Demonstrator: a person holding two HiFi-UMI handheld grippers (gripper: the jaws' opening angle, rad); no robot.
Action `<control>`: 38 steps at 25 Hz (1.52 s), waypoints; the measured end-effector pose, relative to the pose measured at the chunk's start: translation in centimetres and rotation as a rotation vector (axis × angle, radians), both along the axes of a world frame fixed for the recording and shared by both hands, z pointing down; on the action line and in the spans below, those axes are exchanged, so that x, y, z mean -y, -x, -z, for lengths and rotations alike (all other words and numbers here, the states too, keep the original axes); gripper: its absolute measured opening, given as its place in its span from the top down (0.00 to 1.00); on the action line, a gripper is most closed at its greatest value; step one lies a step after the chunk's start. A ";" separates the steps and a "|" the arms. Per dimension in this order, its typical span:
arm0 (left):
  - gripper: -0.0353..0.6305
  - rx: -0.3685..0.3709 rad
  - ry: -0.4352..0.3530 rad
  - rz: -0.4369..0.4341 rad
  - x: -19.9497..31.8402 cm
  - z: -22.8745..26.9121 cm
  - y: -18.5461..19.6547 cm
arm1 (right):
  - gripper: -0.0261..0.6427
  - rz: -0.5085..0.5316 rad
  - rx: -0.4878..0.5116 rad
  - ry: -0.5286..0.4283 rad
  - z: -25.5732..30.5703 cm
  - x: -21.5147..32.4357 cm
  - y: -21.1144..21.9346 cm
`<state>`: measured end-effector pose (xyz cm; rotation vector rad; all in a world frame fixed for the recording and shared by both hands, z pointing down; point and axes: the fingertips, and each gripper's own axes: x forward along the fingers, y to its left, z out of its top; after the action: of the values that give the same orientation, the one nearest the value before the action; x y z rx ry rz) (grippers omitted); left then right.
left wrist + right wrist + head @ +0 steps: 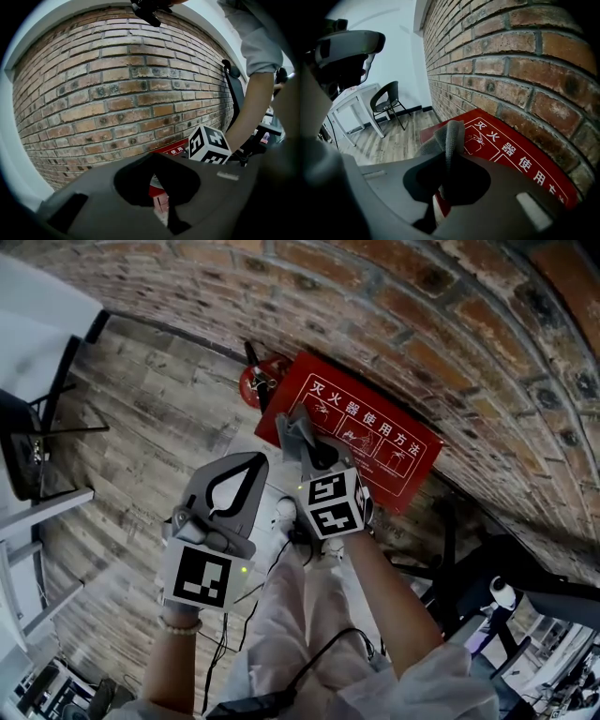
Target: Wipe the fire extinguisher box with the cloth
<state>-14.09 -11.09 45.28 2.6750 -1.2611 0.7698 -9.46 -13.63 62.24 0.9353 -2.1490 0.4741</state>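
The red fire extinguisher box (pixel 375 437) with white print stands against the brick wall (pixel 422 315); it also shows in the right gripper view (pixel 511 150). My right gripper (pixel 300 442) is shut on a grey cloth (pixel 294 427), held just above the box's left part. In the right gripper view the cloth (pixel 449 138) sticks up between the jaws, in front of the box's lid. My left gripper (pixel 257 461) hangs to the left of the box, jaws shut with nothing in them. The left gripper view shows the wall, a strip of the box (pixel 171 150) and the right gripper's marker cube (pixel 209 144).
A red extinguisher (pixel 255 382) stands on the wooden floor left of the box. A black chair (pixel 389 104) and a white table (pixel 354 105) are further along the wall. Another dark chair (pixel 28 442) is at the left, an office chair base (pixel 469 559) at the right.
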 end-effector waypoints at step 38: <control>0.95 0.002 -0.012 -0.138 -2.5 0.8 -11.3 | 0.93 -0.162 -0.016 0.009 0.1 -4.6 -13.8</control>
<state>-2.81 -8.62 44.44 2.7955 -1.0941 0.7828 4.33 -8.98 62.12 1.1103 -2.0637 0.5530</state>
